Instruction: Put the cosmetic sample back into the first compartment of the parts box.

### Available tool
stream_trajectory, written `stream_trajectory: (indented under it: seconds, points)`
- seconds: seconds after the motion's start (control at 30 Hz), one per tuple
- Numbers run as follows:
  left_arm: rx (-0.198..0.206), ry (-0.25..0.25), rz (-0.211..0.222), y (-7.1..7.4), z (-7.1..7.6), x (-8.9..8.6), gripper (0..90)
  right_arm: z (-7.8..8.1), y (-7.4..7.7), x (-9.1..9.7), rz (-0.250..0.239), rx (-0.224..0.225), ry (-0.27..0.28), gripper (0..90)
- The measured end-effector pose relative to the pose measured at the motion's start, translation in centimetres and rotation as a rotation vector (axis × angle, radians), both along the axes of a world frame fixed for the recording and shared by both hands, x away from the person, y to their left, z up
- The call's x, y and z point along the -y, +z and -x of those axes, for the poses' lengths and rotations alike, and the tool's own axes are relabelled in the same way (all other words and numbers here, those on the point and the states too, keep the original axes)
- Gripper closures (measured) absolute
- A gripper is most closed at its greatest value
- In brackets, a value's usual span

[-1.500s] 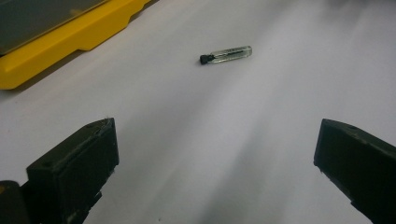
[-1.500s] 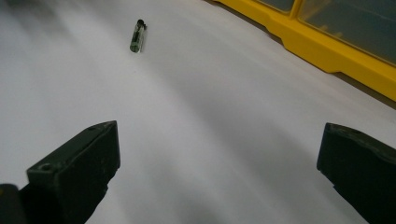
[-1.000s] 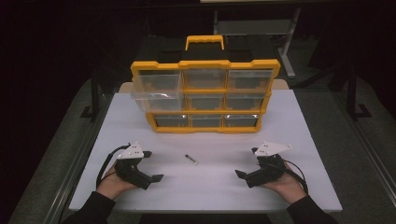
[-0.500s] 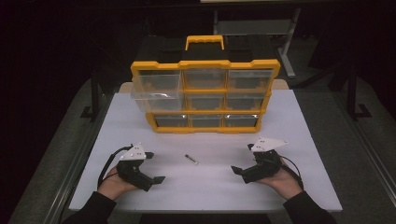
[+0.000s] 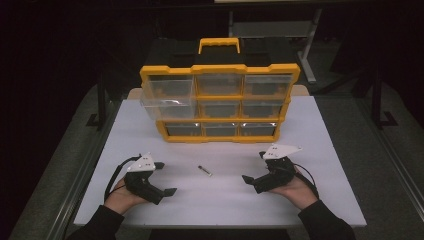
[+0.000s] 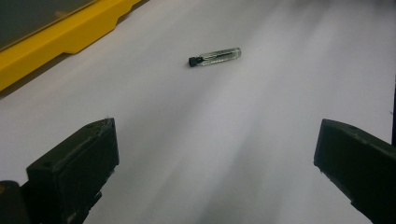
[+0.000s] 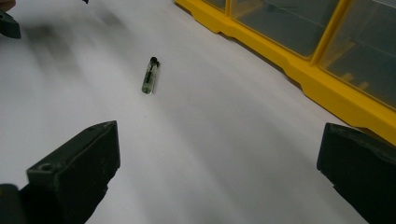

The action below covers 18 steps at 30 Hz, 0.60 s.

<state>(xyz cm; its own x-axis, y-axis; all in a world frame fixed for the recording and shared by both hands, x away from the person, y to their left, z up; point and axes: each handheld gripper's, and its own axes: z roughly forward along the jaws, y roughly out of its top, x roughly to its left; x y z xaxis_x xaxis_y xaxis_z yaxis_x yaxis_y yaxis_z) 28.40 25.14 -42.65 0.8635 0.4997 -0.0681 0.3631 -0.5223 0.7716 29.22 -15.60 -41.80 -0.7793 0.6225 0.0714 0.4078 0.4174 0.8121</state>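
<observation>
White table (image 5: 310, 200) holds an unlabelled vial (image 5: 204, 170) between 2 wide-open, empty claws, left (image 5: 166, 178) and right (image 5: 254, 167).

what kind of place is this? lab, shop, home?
Probably a lab or data-collection bench: a plain white table in a dark room, a yellow-framed parts organizer with clear drawers, a small clear vial with a black cap, and metal stands alongside.

Dark sleeves; black grippers, grey three-cornered plates, trailing black cables; blocky fingers (image 6: 74, 172).
</observation>
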Motion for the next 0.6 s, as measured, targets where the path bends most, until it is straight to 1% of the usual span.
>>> stream_trajectory:
  seconds: [0.23, 0.43, 0.6]
  points:
    - [-0.015, -0.005, -0.002, 0.0, -0.1, 0.0, 0.0, -0.3, 0.0, -0.4, 0.0, -0.004, 0.009, 0.0]
    - [-0.014, -0.005, -0.006, 0.1, -0.1, 0.1, 0.0, -0.7, 0.1, -0.9, -0.003, -0.005, 0.019, 0.0]
    - [-0.013, -0.001, -0.001, 0.1, -0.1, 0.1, 0.0, -0.9, 0.2, -1.2, -0.005, -0.008, 0.021, 0.0]
